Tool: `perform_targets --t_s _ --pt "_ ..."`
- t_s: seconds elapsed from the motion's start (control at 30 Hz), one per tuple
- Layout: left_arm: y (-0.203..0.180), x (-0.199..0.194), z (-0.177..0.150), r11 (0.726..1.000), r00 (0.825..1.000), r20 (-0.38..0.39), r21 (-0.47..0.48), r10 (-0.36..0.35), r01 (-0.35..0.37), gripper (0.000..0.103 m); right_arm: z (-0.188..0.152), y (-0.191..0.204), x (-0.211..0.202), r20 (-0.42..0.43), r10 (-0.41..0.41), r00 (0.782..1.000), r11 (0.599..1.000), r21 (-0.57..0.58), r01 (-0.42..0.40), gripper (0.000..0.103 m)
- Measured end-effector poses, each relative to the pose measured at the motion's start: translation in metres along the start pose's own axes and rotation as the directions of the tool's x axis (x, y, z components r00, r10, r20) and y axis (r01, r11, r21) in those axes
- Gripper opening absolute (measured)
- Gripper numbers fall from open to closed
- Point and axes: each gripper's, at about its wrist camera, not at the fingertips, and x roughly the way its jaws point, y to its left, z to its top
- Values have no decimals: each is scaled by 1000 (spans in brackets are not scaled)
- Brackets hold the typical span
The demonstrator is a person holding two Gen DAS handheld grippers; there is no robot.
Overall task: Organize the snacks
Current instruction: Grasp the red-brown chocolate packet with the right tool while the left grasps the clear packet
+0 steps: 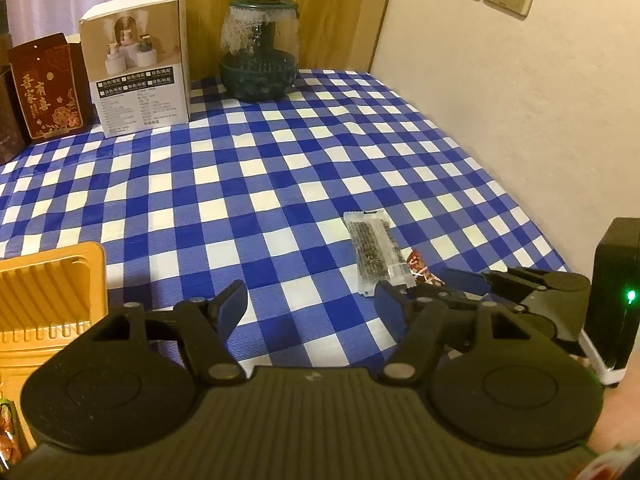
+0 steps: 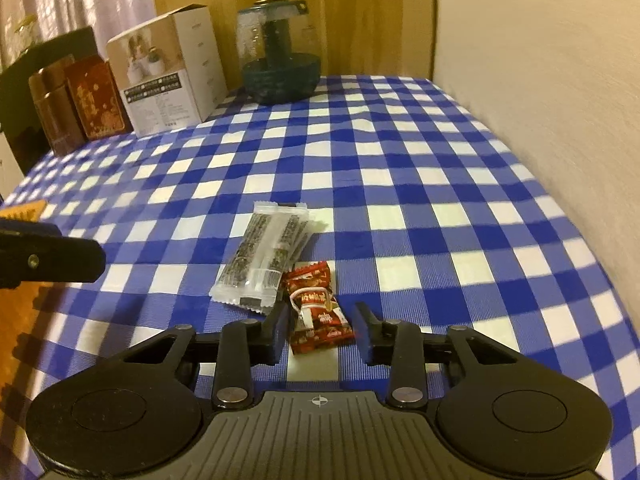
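Note:
A red-wrapped candy [image 2: 318, 312] lies on the blue checked tablecloth [image 2: 400, 184]. My right gripper [image 2: 322, 328] stands open around it, one finger on each side; a thin gap shows at the right finger. Just to its left lies a clear packet of dark seaweed sticks [image 2: 264, 256]. In the left wrist view the same clear packet [image 1: 372, 256] and a corner of the red candy [image 1: 420, 268] show beside the right gripper [image 1: 444, 284]. My left gripper [image 1: 312, 300] is open over bare cloth with nothing between its fingers. A yellow ribbed tray [image 1: 48, 292] sits to its left.
At the back stand a white product box [image 1: 140, 64], a red gift box [image 1: 48, 88] and a dark green glass jar [image 1: 260, 52]. A cream wall [image 1: 520, 120] runs along the right table edge. More wrapped snacks [image 1: 6, 436] peek in at the lower left.

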Motion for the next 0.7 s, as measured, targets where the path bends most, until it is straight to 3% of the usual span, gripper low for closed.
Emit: perform_targets --t_s 0.1,0.23,0.7 --pt "-3 3 0 1000 1000 -6 2 -3 3 67 1 2 3 7 4 1000 1000 -19 -4 36" --pt "-8 6 2 1000 1000 -12 7 -6 6 67 2 0 4 9 8 1000 1000 -23 -8 25" --pt "-58 46 10 998 999 0 43 -46 46 67 -1 -49 -26 40 -69 997 991 117 63 24"
